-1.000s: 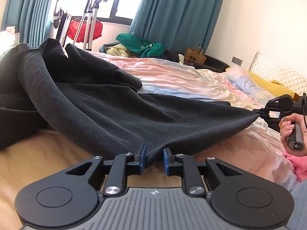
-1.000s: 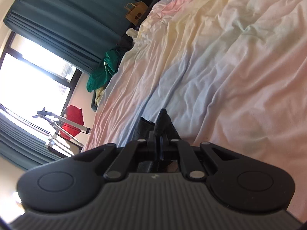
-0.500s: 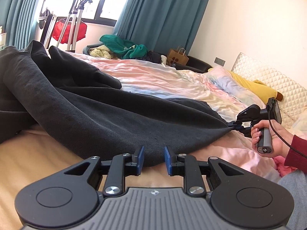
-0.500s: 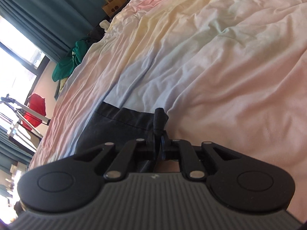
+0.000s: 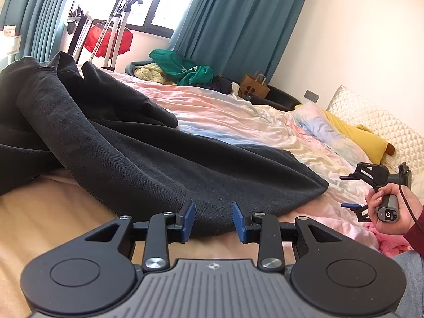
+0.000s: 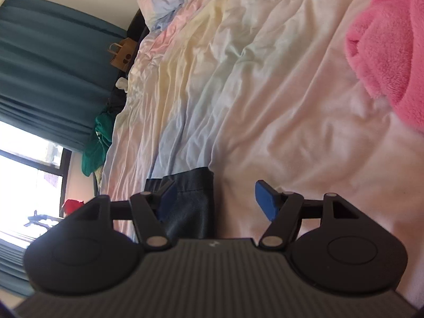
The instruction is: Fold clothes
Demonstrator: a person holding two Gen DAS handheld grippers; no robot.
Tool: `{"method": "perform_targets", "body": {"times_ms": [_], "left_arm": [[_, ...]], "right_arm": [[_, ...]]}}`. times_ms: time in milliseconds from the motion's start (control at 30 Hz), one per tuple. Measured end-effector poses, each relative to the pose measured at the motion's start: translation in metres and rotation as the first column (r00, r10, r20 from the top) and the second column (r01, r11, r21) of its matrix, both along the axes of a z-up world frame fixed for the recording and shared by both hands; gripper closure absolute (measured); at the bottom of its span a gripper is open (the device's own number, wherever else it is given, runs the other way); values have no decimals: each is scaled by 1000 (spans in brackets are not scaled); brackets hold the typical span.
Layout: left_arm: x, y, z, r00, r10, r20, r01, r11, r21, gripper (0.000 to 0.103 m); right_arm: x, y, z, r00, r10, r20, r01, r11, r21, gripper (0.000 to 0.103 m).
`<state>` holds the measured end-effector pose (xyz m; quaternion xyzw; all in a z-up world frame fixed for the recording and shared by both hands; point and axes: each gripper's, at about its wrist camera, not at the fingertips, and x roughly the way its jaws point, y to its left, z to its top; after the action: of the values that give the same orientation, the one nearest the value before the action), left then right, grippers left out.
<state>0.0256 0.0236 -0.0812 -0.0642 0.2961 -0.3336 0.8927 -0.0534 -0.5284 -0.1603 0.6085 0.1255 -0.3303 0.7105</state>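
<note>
The bed point(image 5: 217, 111) fills the scene, its pastel sheet creased all over. Spread across it is the dark garment point(image 5: 148, 159), bunched high at nine o'clock in the left wrist view and running out flat to a hem corner at about three o'clock, lying loose on the sheet. Up at twelve o'clock sits a pile of clothes point(image 5: 182, 70) under the teal curtains point(image 5: 233, 21), with a paper bag point(image 5: 253, 87) beside it. At two o'clock, a yellow pillow point(image 5: 355, 137). A pink fleece point(image 6: 389, 58) crowds the two o'clock corner of the right wrist view.

Now the tongs. The left gripper point(image 5: 212, 221) sits at six o'clock, jaws opening, the garment's near edge just beyond the blue pads and not pinched. The right gripper point(image 6: 214, 198) has its jaws opening wide too; the garment's hem corner lies between them, nearer the left pad, with no pad pressing on it. A hand point(image 5: 392, 212) in a dark red sleeve holds that gripper at four o'clock.
</note>
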Motion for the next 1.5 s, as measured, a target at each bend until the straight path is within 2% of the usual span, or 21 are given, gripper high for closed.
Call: {"method": "perform_targets", "body": {"times_ms": [133,200,267,367,467,533,600,667,733,800,833,933,1033,1100,1133,1200,1267,1367,1433,1467,1500], "left_arm": [[2,2,1,1000,22,-16,-22,1000,3,53],[5,6,3,998,59,-32,-60,998,-9,33],[10,14,4,994,98,-54,-100,994,-33,24],[21,30,3,979,158,-127,-171,981,-96,23],[34,58,-3,931,242,-273,-300,934,-193,22],[46,92,-15,852,296,-431,-446,843,-302,22],[50,127,-28,757,347,-554,-592,722,-358,22],[51,156,-39,671,391,-630,-703,605,-373,22],[50,179,-48,597,421,-682,-780,501,-374,22],[53,193,-57,540,443,-715,-828,431,-359,22],[56,199,-62,513,439,-738,-847,398,-352,22],[63,212,-73,468,411,-783,-880,301,-368,23],[63,224,-70,423,472,-773,-906,217,-363,31],[62,235,-68,387,503,-773,-920,147,-364,32],[63,239,-68,372,506,-778,-924,124,-361,32],[70,246,-68,348,506,-789,-932,97,-349,32],[79,250,-65,352,501,-791,-931,97,-353,32],[91,254,-58,368,525,-767,-926,136,-352,33],[96,255,-53,367,543,-755,-928,153,-341,51],[97,255,-51,361,550,-753,-930,155,-333,69],[97,256,-48,360,560,-746,-931,162,-327,78]], "right_arm": [[-2,2,-8,999,17,41,-20,997,77,35],[4,6,-14,997,53,56,-60,991,121,35],[10,10,-21,992,82,100,-98,981,169,35],[20,16,-29,981,118,155,-150,965,214,36],[33,21,-31,972,158,175,-195,957,213,36],[44,23,-29,967,194,165,-224,957,183,46],[56,24,-25,967,222,124,-238,962,137,52],[68,24,-23,971,233,62,-238,968,85,66],[78,24,-23,969,244,28,-245,968,60,90],[91,27,-19,959,282,-28,-282,959,-9,94],[93,28,-14,957,287,-39,-289,957,-39,97],[94,26,-1,961,275,-31,-276,955,-108,98],[84,17,8,977,208,48,-199,969,-145,99],[81,14,13,981,186,62,-171,967,-186,99],[82,14,15,980,187,60,-172,965,-200,99],[83,14,19,980,191,56,-174,959,-225,99],[84,13,19,980,189,59,-172,960,-222,99],[85,10,17,979,194,54,-178,959,-221,99],[85,9,14,979,195,52,-180,961,-211,99],[83,9,12,980,192,55,-178,963,-203,99],[83,8,10,980,189,59,-175,965,-194,99]]}}
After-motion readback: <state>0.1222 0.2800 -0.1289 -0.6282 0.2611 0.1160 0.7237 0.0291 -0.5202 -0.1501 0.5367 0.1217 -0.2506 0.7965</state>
